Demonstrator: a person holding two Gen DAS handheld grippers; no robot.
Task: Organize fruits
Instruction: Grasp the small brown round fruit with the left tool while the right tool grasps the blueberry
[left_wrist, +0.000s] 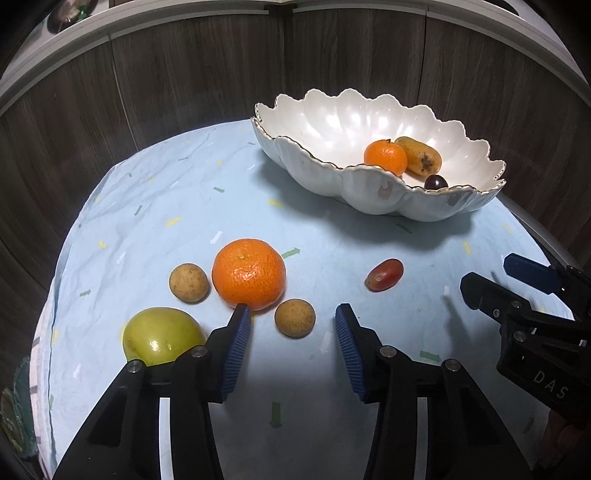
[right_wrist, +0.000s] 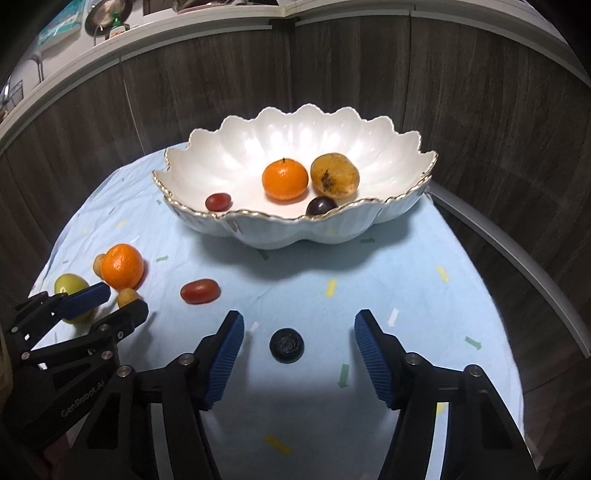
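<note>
Your left gripper (left_wrist: 293, 317) stands part open around a small tan, speckled round fruit (left_wrist: 294, 317) on the cloth, pads clear of it, while your right gripper (right_wrist: 299, 328) stands equally unclenched around a dark, wrinkled round fruit (right_wrist: 287, 345). The scalloped white bowl (right_wrist: 258, 229) holds a mandarin (right_wrist: 284, 179), a yellow-brown fruit (right_wrist: 334, 175) and two dark grapes. It sits on a pale blue tablecloth (right_wrist: 388, 273) before dark wood panelling.

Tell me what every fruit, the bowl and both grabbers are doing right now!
Bowl: upright, holds four fruits.
Big orange: on cloth.
Green fruit: on cloth.
Brown balls: on cloth, loose.
Red grape: on cloth.
Dark berry: on cloth, between right gripper's jaws, untouched.
Left gripper: open, empty.
Right gripper: open, empty.
</note>
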